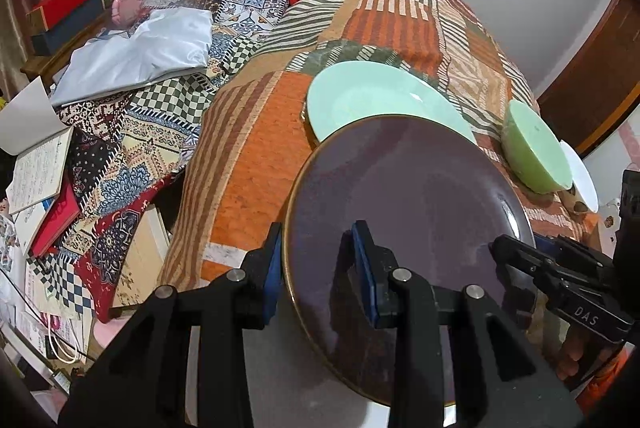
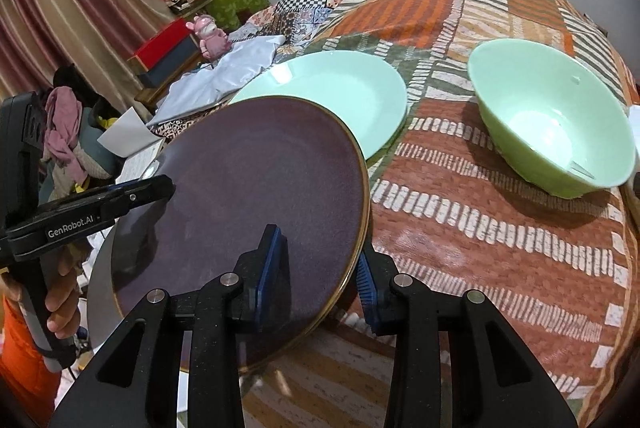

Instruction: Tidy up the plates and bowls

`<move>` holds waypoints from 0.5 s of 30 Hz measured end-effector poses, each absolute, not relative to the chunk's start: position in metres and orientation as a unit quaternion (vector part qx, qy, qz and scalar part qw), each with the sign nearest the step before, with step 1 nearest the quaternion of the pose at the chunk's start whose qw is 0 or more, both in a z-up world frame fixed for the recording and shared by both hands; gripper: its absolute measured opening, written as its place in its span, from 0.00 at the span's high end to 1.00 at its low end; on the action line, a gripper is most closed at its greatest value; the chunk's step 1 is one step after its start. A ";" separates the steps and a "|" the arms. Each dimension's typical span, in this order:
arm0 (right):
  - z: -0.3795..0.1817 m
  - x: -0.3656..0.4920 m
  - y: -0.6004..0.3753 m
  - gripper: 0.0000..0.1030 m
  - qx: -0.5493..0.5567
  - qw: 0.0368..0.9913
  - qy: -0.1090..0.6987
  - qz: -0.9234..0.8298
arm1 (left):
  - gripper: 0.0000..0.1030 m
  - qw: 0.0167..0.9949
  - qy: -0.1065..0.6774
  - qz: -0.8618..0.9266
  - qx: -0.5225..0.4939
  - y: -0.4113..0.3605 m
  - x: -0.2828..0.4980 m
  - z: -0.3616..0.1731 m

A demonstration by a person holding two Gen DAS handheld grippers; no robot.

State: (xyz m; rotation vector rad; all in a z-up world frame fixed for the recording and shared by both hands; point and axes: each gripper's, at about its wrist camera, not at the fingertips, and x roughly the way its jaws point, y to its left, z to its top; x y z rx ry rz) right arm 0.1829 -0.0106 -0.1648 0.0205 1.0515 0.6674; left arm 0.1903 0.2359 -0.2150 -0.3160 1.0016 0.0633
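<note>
We've got the purple plate (image 1: 404,212) pinched at its rim by both grippers, left (image 1: 322,272) and right (image 2: 320,278), fingers narrow, steadying it toward the green plate (image 2: 336,96) at twelve o'clock.

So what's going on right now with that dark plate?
Left gripper and right gripper both clamped on purple plate, opposite rims. Plate tilted over green plate. Green bowl apart, not in the way.
</note>
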 end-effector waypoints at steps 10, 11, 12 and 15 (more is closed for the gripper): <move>-0.155 0.176 -0.033 0.69 0.015 0.823 0.479 0.305 | 0.68 0.870 0.471 0.022 -0.146 0.214 0.180 -0.204; -0.154 0.176 -0.034 0.69 0.016 0.824 0.478 0.304 | 0.68 0.871 0.470 0.021 -0.144 0.211 0.179 -0.202; -0.152 0.175 -0.037 0.68 0.018 0.825 0.477 0.303 | 0.68 0.871 0.469 0.020 -0.142 0.208 0.178 -0.200; -0.148 0.171 -0.046 0.69 0.021 0.829 0.472 0.301 | 0.68 0.873 0.467 0.016 -0.139 0.199 0.176 -0.195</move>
